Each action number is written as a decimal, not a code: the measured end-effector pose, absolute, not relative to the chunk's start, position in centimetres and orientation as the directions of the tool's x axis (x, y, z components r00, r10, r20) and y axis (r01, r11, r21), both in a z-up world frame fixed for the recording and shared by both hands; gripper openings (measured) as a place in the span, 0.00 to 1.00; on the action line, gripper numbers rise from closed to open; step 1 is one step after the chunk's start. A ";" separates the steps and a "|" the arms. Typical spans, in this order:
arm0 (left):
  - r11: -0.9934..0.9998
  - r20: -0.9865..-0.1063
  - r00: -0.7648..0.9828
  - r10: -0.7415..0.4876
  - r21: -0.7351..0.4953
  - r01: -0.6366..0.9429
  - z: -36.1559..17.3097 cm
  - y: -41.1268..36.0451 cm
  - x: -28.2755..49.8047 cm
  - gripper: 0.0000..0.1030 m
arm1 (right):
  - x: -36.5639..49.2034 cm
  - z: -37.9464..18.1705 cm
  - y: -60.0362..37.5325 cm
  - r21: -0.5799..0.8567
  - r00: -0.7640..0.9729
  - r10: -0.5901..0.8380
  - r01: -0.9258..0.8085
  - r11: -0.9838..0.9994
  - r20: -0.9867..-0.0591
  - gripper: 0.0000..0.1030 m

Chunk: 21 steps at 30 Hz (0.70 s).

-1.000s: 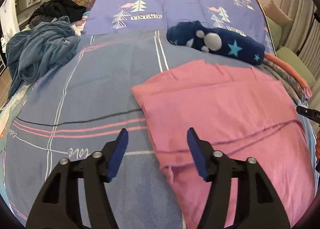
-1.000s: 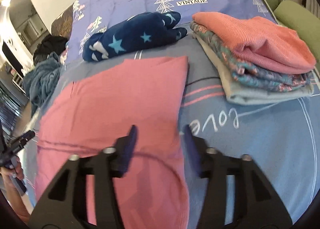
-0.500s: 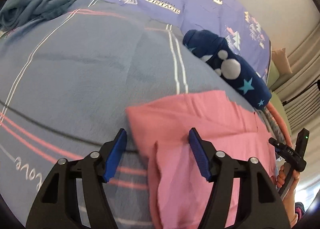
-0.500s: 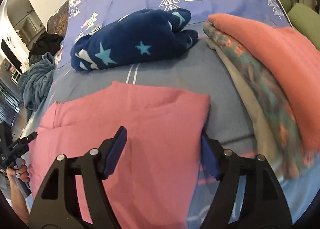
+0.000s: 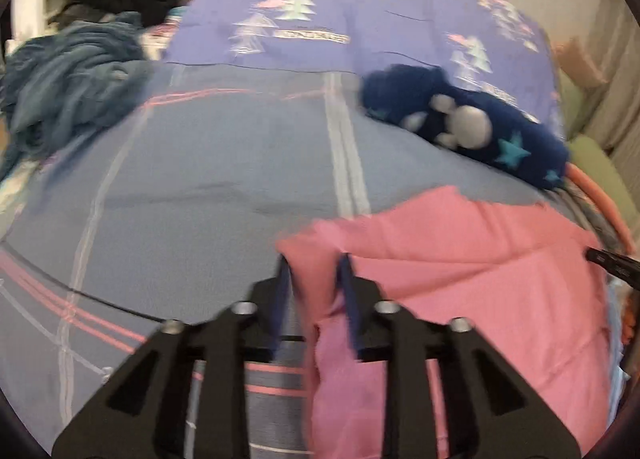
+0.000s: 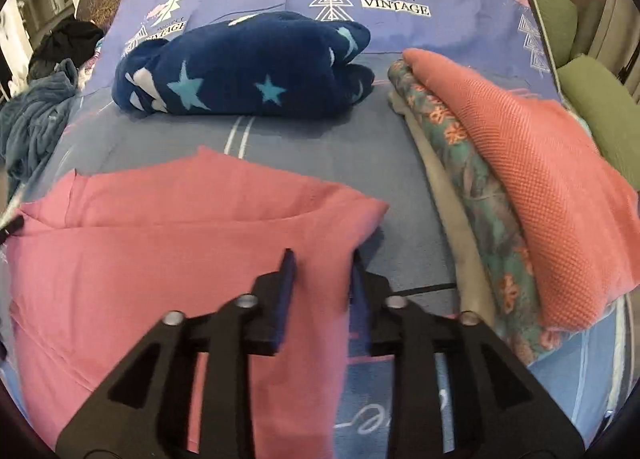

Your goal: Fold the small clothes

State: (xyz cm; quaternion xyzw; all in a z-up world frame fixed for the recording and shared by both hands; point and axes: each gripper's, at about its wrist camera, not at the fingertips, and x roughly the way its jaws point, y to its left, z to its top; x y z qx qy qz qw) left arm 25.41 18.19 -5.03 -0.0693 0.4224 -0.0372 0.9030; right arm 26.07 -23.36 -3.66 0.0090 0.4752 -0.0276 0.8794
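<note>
Motion blurs the left gripper [image 5: 314, 265]; the pink cloth [image 5: 460, 283] runs off the frame's lower edge.

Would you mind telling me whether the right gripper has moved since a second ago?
Yes. The right gripper has advanced up the pink garment toward the navy star fleece, reaching the garment's far corner, its jaws closing around it.

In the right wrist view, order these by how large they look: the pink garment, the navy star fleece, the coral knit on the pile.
1. pink garment, though it lies nearest the camera.
2 and 3. coral knit and navy star fleece look alike; the fleece lies farther back, so I leave them unranked.
</note>
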 end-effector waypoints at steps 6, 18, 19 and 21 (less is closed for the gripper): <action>0.974 -0.744 0.629 -0.225 -0.172 0.145 -3.0 16.5 26.9 0.57 | 28.4 -1.2 -20.6 -0.019 0.575 0.032 -0.082 0.996 -0.817 0.68; 0.918 -0.811 0.525 -0.257 -0.036 0.395 -6.4 8.4 31.8 0.11 | 35.4 -5.4 -17.4 -0.052 0.422 0.043 -0.211 0.976 -0.906 0.61; 0.911 -0.811 0.526 -0.255 -0.020 0.412 -6.4 7.9 31.5 0.06 | 35.1 -5.4 -17.4 -0.038 0.428 0.066 -0.230 0.972 -0.902 0.38; 0.899 -0.803 0.552 -0.227 0.045 0.435 -6.3 7.2 30.7 0.04 | 34.6 -5.1 -17.0 -0.018 0.429 0.095 -0.251 0.968 -0.898 0.04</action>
